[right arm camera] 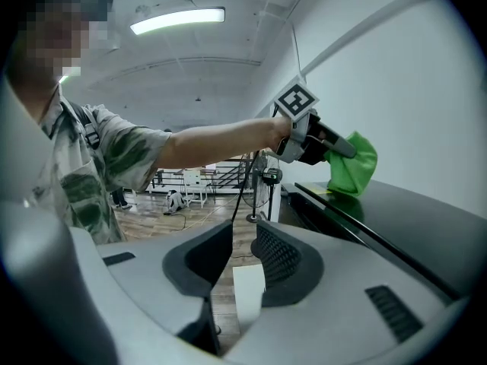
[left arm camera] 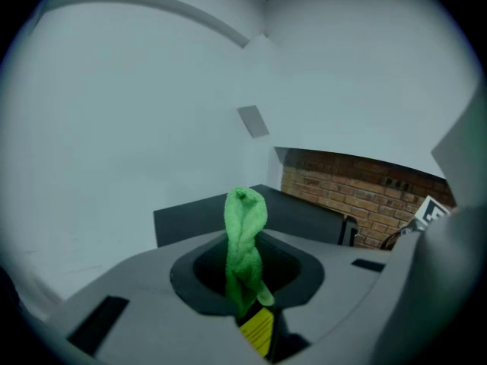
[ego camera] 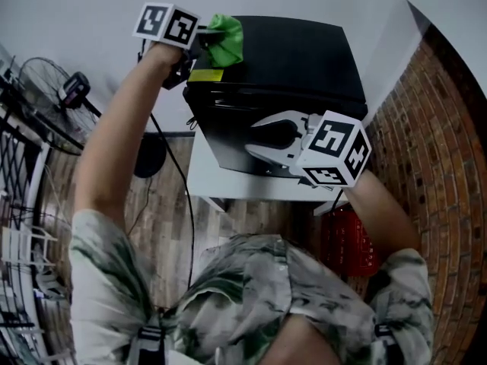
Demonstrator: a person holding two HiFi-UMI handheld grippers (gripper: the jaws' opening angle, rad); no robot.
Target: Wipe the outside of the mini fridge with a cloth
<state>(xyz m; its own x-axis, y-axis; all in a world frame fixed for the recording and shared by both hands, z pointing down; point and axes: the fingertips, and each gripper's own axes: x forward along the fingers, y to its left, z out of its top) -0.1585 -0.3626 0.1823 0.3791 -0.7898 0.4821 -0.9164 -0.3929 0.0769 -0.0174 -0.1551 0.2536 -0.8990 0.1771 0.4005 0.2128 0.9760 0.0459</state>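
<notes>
The left gripper (ego camera: 204,40) is clamped on the green cloth (left arm camera: 245,249). Its jaws are closed tight on the lower part of the fabric, so the rest sticks out past the tips as a free wad that can be dragged across a surface. The cloth is twisted into a narrow strip. Its long axis runs straight out along the jaws' own line, and its folded free end points away from the tips towards the far wall. Just ahead of and below those tips lies the black top of the mini fridge (ego camera: 297,59). From the right gripper view the wad seems to hang down onto the front left corner of that top, next to a yellow sticker (ego camera: 205,75), though actual contact cannot be confirmed. This looks like a hold chosen to begin or carry on a stroke over the top panel. The right gripper (right arm camera: 243,261) has its jaws apart with nothing between them; only floor and a pale table edge show through the gap. It hovers in front of the fridge door, with the fridge off to the right of its jaws, probably waiting in reserve rather than steadying anything.
</notes>
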